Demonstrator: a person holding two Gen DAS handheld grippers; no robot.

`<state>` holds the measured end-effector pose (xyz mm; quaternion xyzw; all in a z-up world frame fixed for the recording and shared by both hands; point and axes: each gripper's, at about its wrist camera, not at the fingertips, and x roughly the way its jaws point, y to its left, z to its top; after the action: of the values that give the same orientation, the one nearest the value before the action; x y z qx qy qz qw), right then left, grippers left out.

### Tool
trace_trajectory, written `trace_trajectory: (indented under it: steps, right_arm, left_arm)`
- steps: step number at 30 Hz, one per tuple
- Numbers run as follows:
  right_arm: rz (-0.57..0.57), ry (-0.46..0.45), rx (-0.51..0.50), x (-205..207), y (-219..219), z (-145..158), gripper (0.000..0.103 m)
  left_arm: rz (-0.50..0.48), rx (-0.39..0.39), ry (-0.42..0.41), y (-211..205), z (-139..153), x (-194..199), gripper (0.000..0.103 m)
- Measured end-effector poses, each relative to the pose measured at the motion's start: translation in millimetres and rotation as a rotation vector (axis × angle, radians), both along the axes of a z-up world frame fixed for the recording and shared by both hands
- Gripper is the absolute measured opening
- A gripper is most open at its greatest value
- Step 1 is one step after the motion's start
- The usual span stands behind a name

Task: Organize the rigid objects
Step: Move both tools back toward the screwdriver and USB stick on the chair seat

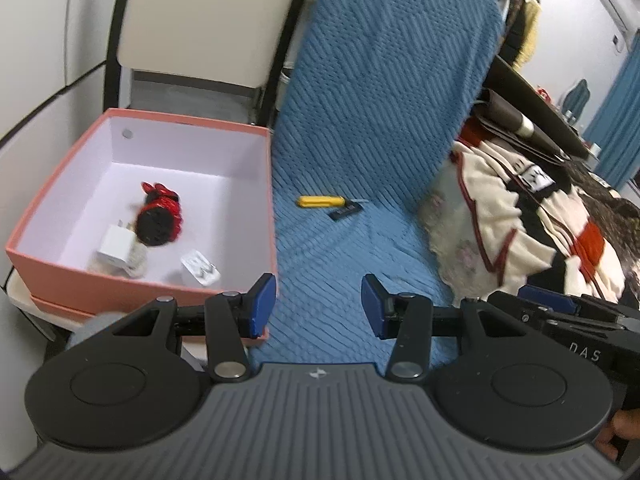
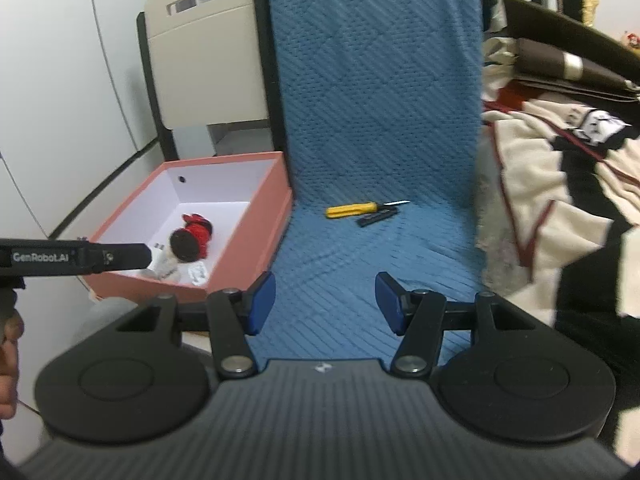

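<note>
In the left wrist view, the left gripper (image 1: 318,306) fills the bottom of the frame, its blue pads spread apart with nothing between them, over a blue knitted cover (image 1: 384,100). At left centre sits a pink box (image 1: 52,258) holding a white charger (image 1: 116,246), a red-and-black round object (image 1: 160,220) and a small white plug (image 1: 200,270). A yellow-handled screwdriver (image 1: 320,201) and a small black item (image 1: 346,212) lie on the cover at centre. At the lower right edge the other tool's body reads "DAS".

In the right wrist view, the right gripper (image 2: 325,304) is likewise released and empty. The pink box (image 2: 248,236) appears smaller, at left centre. A black bar at the left edge reads "GemRobot.AI", hiding part of the box's contents. The screwdriver's metal tip shows clearly here (image 2: 352,210).
</note>
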<state>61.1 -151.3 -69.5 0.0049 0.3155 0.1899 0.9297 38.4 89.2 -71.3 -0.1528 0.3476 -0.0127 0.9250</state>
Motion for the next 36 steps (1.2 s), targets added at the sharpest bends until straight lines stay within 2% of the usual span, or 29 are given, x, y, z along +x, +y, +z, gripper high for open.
trace_trajectory:
  steps: [7,11,16,24,28,32,36]
  right_arm:
    - [-0.069,-0.004,0.023,-22,-35,-6,0.058]
    - [-0.085,0.013,0.029,-25,-43,-20,0.058]
    - [-0.085,0.017,0.028,-21,-46,-39,0.058]
    - [-0.086,0.039,0.063,9,-52,-67,0.058]
    - [-0.095,0.040,0.063,32,-55,-83,0.058]
    - [-0.111,0.074,0.103,59,-61,-99,0.058]
    - [-0.103,0.063,0.126,85,-59,-109,0.059]
  left_arm:
    - [-0.020,-0.010,0.019,-15,-7,-7,0.056]
    - [-0.037,-0.004,0.032,-20,-10,1,0.061]
    - [-0.063,0.024,0.045,-29,-15,22,0.062]
    - [-0.123,0.065,0.084,-53,-29,78,0.062]
    - [-0.122,0.028,0.147,-57,-43,118,0.062]
    - [-0.142,0.051,0.147,-66,-50,152,0.062]
    - [-0.178,0.065,0.147,-79,-58,187,0.062]
